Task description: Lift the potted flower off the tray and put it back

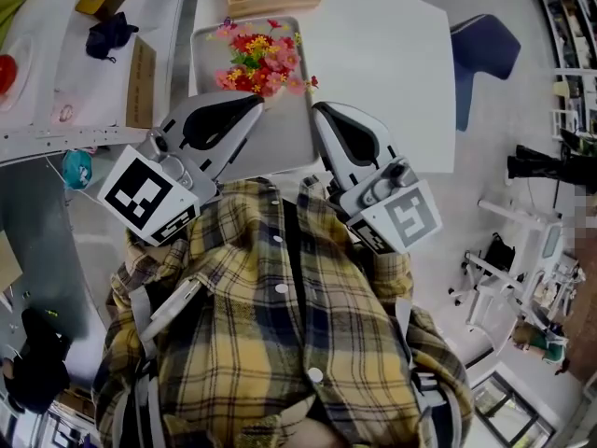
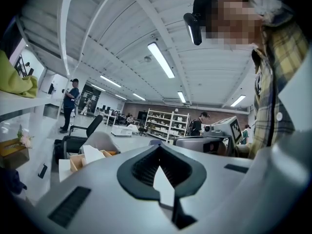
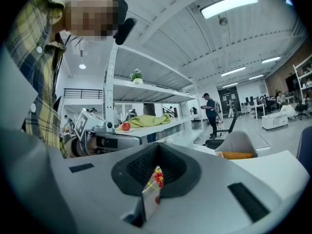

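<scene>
On its grey tray [image 1: 207, 54], the potted flower [image 1: 261, 59] blooms red, pink, yellow.

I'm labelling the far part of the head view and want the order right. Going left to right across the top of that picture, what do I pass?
Red object → dark cloth → potted flower → blue chair.

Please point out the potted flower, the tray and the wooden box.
potted flower [image 1: 261, 59]: head view, on the red blossoms.
tray [image 1: 280, 138]: head view, on its bare grey floor.
wooden box [image 1: 280, 6]: head view, on its front wall.
</scene>
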`<state>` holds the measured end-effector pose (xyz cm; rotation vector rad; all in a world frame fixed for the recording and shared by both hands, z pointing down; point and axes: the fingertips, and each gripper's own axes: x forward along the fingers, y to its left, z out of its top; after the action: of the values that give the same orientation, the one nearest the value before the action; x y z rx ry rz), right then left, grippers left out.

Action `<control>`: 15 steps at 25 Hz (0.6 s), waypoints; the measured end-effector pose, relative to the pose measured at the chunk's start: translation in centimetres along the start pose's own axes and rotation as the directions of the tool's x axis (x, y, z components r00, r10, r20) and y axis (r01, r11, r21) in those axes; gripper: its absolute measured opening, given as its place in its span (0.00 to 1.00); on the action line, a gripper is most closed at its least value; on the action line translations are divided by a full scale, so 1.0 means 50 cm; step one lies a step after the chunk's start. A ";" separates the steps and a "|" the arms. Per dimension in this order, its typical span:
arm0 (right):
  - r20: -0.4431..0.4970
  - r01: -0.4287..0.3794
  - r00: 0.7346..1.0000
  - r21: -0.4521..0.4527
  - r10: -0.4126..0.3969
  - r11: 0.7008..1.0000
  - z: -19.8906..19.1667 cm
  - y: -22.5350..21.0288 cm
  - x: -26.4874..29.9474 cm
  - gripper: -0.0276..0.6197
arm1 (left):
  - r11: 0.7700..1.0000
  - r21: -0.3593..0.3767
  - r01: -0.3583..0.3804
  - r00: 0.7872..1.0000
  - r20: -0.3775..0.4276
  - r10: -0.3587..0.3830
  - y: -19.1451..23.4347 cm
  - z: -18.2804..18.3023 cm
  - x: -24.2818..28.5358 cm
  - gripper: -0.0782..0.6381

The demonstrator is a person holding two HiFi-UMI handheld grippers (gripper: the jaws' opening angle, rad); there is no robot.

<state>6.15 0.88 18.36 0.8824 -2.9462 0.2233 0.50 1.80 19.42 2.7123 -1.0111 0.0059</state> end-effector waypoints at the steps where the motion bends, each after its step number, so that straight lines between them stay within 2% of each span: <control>1: 0.002 -0.001 1.000 0.009 0.001 1.000 0.001 -0.001 0.002 0.04 | 1.000 0.001 0.002 1.000 -0.001 -0.002 0.001 0.001 0.000 0.12; 15: 0.002 -0.012 1.000 -0.022 0.012 1.000 0.012 0.006 0.015 0.04 | 1.000 0.002 0.008 1.000 -0.024 -0.008 0.003 0.001 0.003 0.12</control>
<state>5.38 0.62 17.79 0.8631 -2.9511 0.1897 0.49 1.58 19.42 2.7116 -0.9944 0.0388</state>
